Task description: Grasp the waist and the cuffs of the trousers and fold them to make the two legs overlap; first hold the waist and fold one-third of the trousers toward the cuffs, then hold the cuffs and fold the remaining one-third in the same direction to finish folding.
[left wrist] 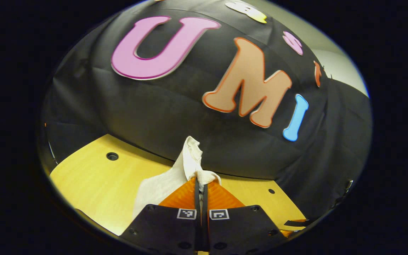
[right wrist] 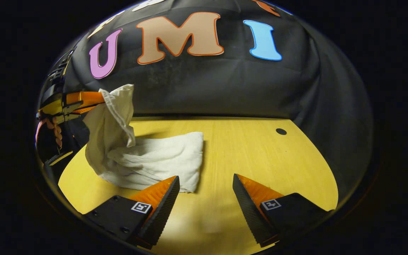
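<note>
White trousers [right wrist: 154, 159] lie partly folded on the yellow table [right wrist: 253, 148], with one end lifted up at the left. My left gripper [left wrist: 200, 182] is shut on that raised end of the trousers [left wrist: 190, 159], and the cloth bunches above its fingertips. In the right gripper view the same left gripper [right wrist: 99, 101] holds the cloth up in the air over the table's left side. My right gripper [right wrist: 205, 184] stands open low over the table, just in front of the folded part, with nothing between its fingers.
The table has small round holes [right wrist: 281, 131] [left wrist: 112, 156] near its far edge. The black booth wall [right wrist: 225, 81] stands right behind the table. Bare tabletop spreads to the right of the trousers.
</note>
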`<state>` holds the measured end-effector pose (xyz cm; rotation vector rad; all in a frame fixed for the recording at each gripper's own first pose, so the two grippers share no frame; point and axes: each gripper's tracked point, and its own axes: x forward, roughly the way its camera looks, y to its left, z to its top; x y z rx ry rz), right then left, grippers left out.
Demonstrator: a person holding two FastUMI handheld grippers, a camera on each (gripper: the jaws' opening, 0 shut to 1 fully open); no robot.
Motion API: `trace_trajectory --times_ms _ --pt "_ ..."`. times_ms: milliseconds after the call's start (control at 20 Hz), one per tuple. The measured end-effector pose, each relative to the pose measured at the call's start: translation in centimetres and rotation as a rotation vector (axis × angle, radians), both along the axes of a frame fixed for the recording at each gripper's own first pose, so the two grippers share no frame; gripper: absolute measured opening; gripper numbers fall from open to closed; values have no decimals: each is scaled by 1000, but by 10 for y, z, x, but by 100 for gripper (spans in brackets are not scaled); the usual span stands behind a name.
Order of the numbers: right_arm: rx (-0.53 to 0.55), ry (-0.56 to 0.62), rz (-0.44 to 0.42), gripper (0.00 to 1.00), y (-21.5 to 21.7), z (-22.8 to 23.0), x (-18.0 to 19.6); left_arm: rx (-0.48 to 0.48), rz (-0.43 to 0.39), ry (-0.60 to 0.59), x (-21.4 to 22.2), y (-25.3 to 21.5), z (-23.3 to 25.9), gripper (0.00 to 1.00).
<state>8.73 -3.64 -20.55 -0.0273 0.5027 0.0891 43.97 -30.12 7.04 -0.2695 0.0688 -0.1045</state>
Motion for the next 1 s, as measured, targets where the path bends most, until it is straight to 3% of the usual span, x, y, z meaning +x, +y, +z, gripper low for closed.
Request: trace_trajectory --times_ms 250,450,550,650,800,1000 --pt "6 7 -22 96 -42 -5 -5 94 -77 60 17 -96 -45 0" --pt "4 0 -32 96 -61 -2 -6 170 -123 114 31 -127 -90 1" --pt "3 -1 -32 97 -65 -1 -6 220 -168 148 26 -142 -111 8" --pt "8 0 -30 97 -64 0 -5 222 -221 167 23 -147 -114 34" --pt "26 -21 -21 92 -53 9 -5 200 -242 132 9 -148 -100 99" --pt "59 -67 4 97 -27 32 -1 273 -187 83 -12 -108 -68 95"
